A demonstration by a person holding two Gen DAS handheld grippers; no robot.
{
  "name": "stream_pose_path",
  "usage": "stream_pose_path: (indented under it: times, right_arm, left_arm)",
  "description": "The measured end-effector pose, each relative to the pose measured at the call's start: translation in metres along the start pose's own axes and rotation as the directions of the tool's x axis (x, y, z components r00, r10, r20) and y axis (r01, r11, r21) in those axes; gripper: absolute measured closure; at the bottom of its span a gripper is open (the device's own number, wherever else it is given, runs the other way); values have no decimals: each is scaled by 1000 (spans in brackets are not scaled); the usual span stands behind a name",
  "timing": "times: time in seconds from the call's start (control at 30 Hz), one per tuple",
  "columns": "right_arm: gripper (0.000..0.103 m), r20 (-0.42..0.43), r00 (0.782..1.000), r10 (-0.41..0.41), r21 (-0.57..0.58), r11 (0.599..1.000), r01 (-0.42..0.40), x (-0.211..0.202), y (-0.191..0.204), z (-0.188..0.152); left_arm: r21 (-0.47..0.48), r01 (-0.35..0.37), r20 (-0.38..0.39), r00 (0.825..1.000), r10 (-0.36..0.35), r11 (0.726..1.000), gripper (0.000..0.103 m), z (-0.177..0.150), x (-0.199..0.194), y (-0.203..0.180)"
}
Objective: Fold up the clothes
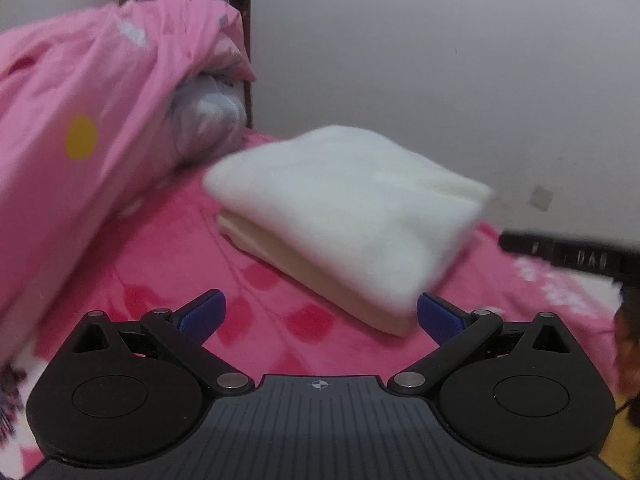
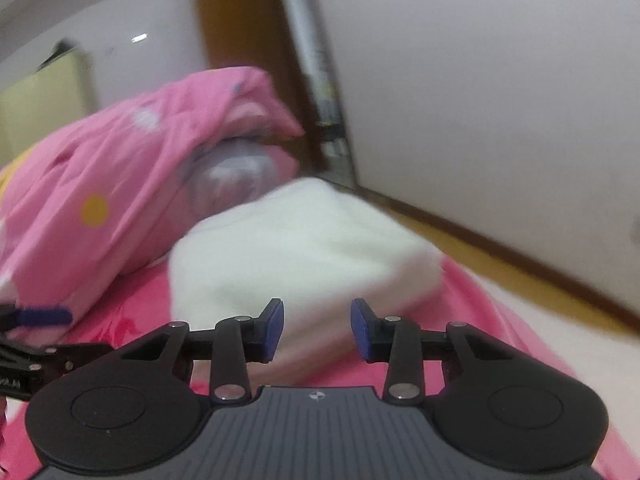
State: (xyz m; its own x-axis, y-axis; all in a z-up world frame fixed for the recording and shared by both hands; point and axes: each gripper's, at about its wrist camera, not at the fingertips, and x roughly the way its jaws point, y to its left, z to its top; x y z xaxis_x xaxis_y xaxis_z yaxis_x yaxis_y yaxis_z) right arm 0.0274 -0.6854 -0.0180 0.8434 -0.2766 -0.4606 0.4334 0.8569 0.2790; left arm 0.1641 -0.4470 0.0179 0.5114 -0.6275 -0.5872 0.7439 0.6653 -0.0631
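1. A folded white garment [image 1: 340, 216] is seen lying on the pink bed cover [image 1: 256, 320], and it serves as the landmark for all other places here.
2. A bunched pink quilt [image 1: 80, 120] with a yellow dot is piled to the left of the garment, with a pale grey-white pillow [image 1: 208, 108] showing under its edge, just beside the garment's far left corner.
3. The left gripper [image 1: 321, 314] is held in front of the garment's near corner; its jaws are spread wide and nothing is gripped between the blue pads [image 1: 202, 314].
4. The right gripper [image 2: 317, 330] is held at the garment's near edge; its jaws are partly apart, and the white cloth is seen through the gap. Whether the pads [image 2: 274, 330] touch the cloth cannot be told, as the view is blurred.
5. In the left wrist view, part of the right gripper is seen as a black bar to the right of the garment.
6. A white wall [image 1: 440, 60] stands behind the garment, and a wooden floor [image 2: 480, 256] is seen to its right in the right wrist view.
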Motion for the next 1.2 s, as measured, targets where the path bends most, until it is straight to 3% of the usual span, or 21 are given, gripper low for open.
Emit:
stream_pose_path:
  times: [0.03,0.2,0.27,0.4,0.8,1.2]
  right_arm:
    - [56,-12,1000,6,26,1000,-6,-9,-1,-5]
    - [13,-53,993,108,11,994,-108,-68,17,-44]
    - [1,-33,995,93,-36,995,-94,-83,34,-52]
    - [0,10,1000,6,-122,993,-5,-116,66,-65]
    - [0,30,994,-102,-104,989,105,-172,108,-80]
    - [0,49,966,-254,-68,964,257,-196,133,-89]
  left_arm:
    - [-13,7,6,1000,-7,1000,0,-5,-11,-2]
    - [-42,3,5,1000,-3,999,0,-22,-42,-13]
    - [-47,-8,-1,1000,8,999,0,-28,-55,-19]
    - [-51,-33,-2,999,33,998,0,-37,-76,-28]
    - [-92,-65,32,997,68,994,0,-63,-127,-17]
    - [-131,-84,55,994,91,988,0,-71,-148,1]
